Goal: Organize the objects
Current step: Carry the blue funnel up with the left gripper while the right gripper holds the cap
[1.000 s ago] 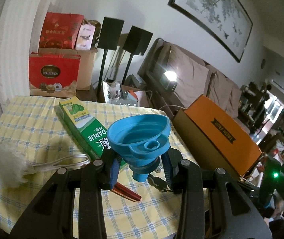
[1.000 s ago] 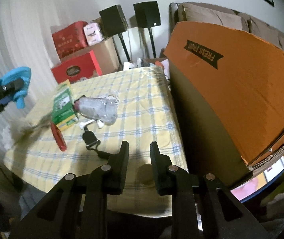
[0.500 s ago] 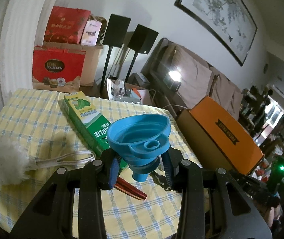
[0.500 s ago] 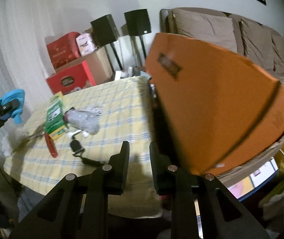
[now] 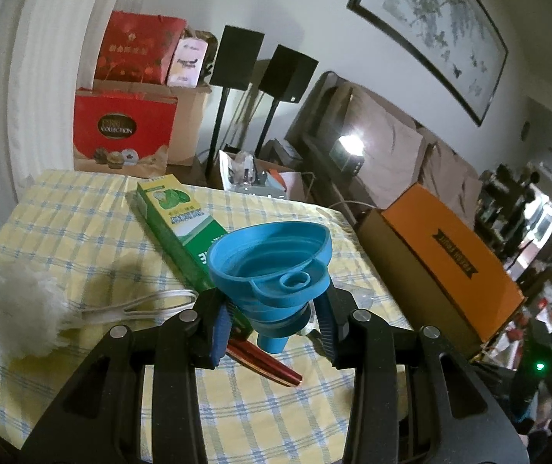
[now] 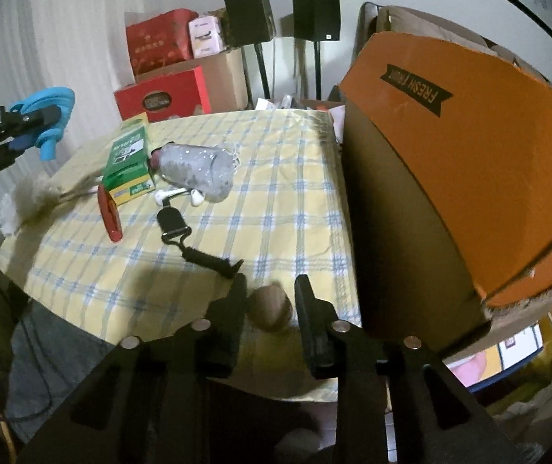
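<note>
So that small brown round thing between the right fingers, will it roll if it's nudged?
Probably. The small brown round thing looks ball-like on the flat checked tablecloth, near the edge, so it may roll off. It seems firm, but blur hides its surface.

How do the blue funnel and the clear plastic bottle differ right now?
The blue funnel is held up off the table, clamped in the left claw; the clear plastic bottle lies on the checked tablecloth, untouched. The funnel is opaque blue, the bottle see-through. The funnel's wide mouth faces up with its spout down; the bottle rests on its side beside the green box. Both are small household items.
</note>
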Motion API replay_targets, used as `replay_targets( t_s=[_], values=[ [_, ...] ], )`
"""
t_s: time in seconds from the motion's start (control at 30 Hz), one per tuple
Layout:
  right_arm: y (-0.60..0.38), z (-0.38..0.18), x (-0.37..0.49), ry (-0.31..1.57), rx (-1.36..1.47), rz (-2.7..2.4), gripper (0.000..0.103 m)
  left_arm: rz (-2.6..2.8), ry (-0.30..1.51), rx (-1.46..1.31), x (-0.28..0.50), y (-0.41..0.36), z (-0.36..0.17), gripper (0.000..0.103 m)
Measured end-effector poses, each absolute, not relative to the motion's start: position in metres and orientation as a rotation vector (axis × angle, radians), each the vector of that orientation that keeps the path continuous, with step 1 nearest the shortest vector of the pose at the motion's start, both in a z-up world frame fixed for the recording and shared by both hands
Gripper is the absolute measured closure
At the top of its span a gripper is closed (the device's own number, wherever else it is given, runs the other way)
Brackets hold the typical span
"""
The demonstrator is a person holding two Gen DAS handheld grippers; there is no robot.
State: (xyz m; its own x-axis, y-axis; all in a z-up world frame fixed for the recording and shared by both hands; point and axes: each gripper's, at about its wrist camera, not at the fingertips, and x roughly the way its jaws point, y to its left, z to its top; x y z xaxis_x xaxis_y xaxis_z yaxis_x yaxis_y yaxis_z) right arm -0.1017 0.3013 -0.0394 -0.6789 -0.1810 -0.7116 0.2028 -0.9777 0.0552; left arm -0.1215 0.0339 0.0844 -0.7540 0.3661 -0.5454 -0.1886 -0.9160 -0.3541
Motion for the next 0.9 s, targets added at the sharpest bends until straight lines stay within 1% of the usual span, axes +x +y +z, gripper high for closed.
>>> replay_targets(
  t_s=[0.03, 0.1, 0.2, 0.37, 0.43, 0.7, 0.9],
  values=[
    [0.301, -0.042, -0.102, 0.042, 1.147, -2.697, 0.069, 2.667, -0.393, -0.914, -0.122, 0.035, 0.083, 0.067],
    [0.299, -0.046, -0.104, 0.070, 1.177, -2.700, 0.066, 2.670, -0.383, -0.927, -0.122, 0.037, 0.081, 0.067],
    [0.293, -0.053, -0.109, 0.132, 1.222, -2.702, 0.066, 2.660, -0.382, -0.954, -0.125, 0.039, 0.075, 0.067],
    [0.293, -0.057, -0.111, 0.124, 1.237, -2.683, 0.067, 2.645, -0.387, -0.979, -0.126, 0.041, 0.069, 0.067],
    [0.295, -0.058, -0.112, 0.113, 1.242, -2.685, 0.070, 2.641, -0.391, -0.982, -0.125, 0.041, 0.068, 0.067],
    [0.295, -0.058, -0.113, 0.087, 1.240, -2.690, 0.070, 2.648, -0.396, -0.982, -0.125, 0.039, 0.068, 0.067],
    [0.292, -0.060, -0.114, 0.133, 1.247, -2.692, 0.069, 2.649, -0.403, -0.996, -0.126, 0.037, 0.067, 0.067]
  ],
)
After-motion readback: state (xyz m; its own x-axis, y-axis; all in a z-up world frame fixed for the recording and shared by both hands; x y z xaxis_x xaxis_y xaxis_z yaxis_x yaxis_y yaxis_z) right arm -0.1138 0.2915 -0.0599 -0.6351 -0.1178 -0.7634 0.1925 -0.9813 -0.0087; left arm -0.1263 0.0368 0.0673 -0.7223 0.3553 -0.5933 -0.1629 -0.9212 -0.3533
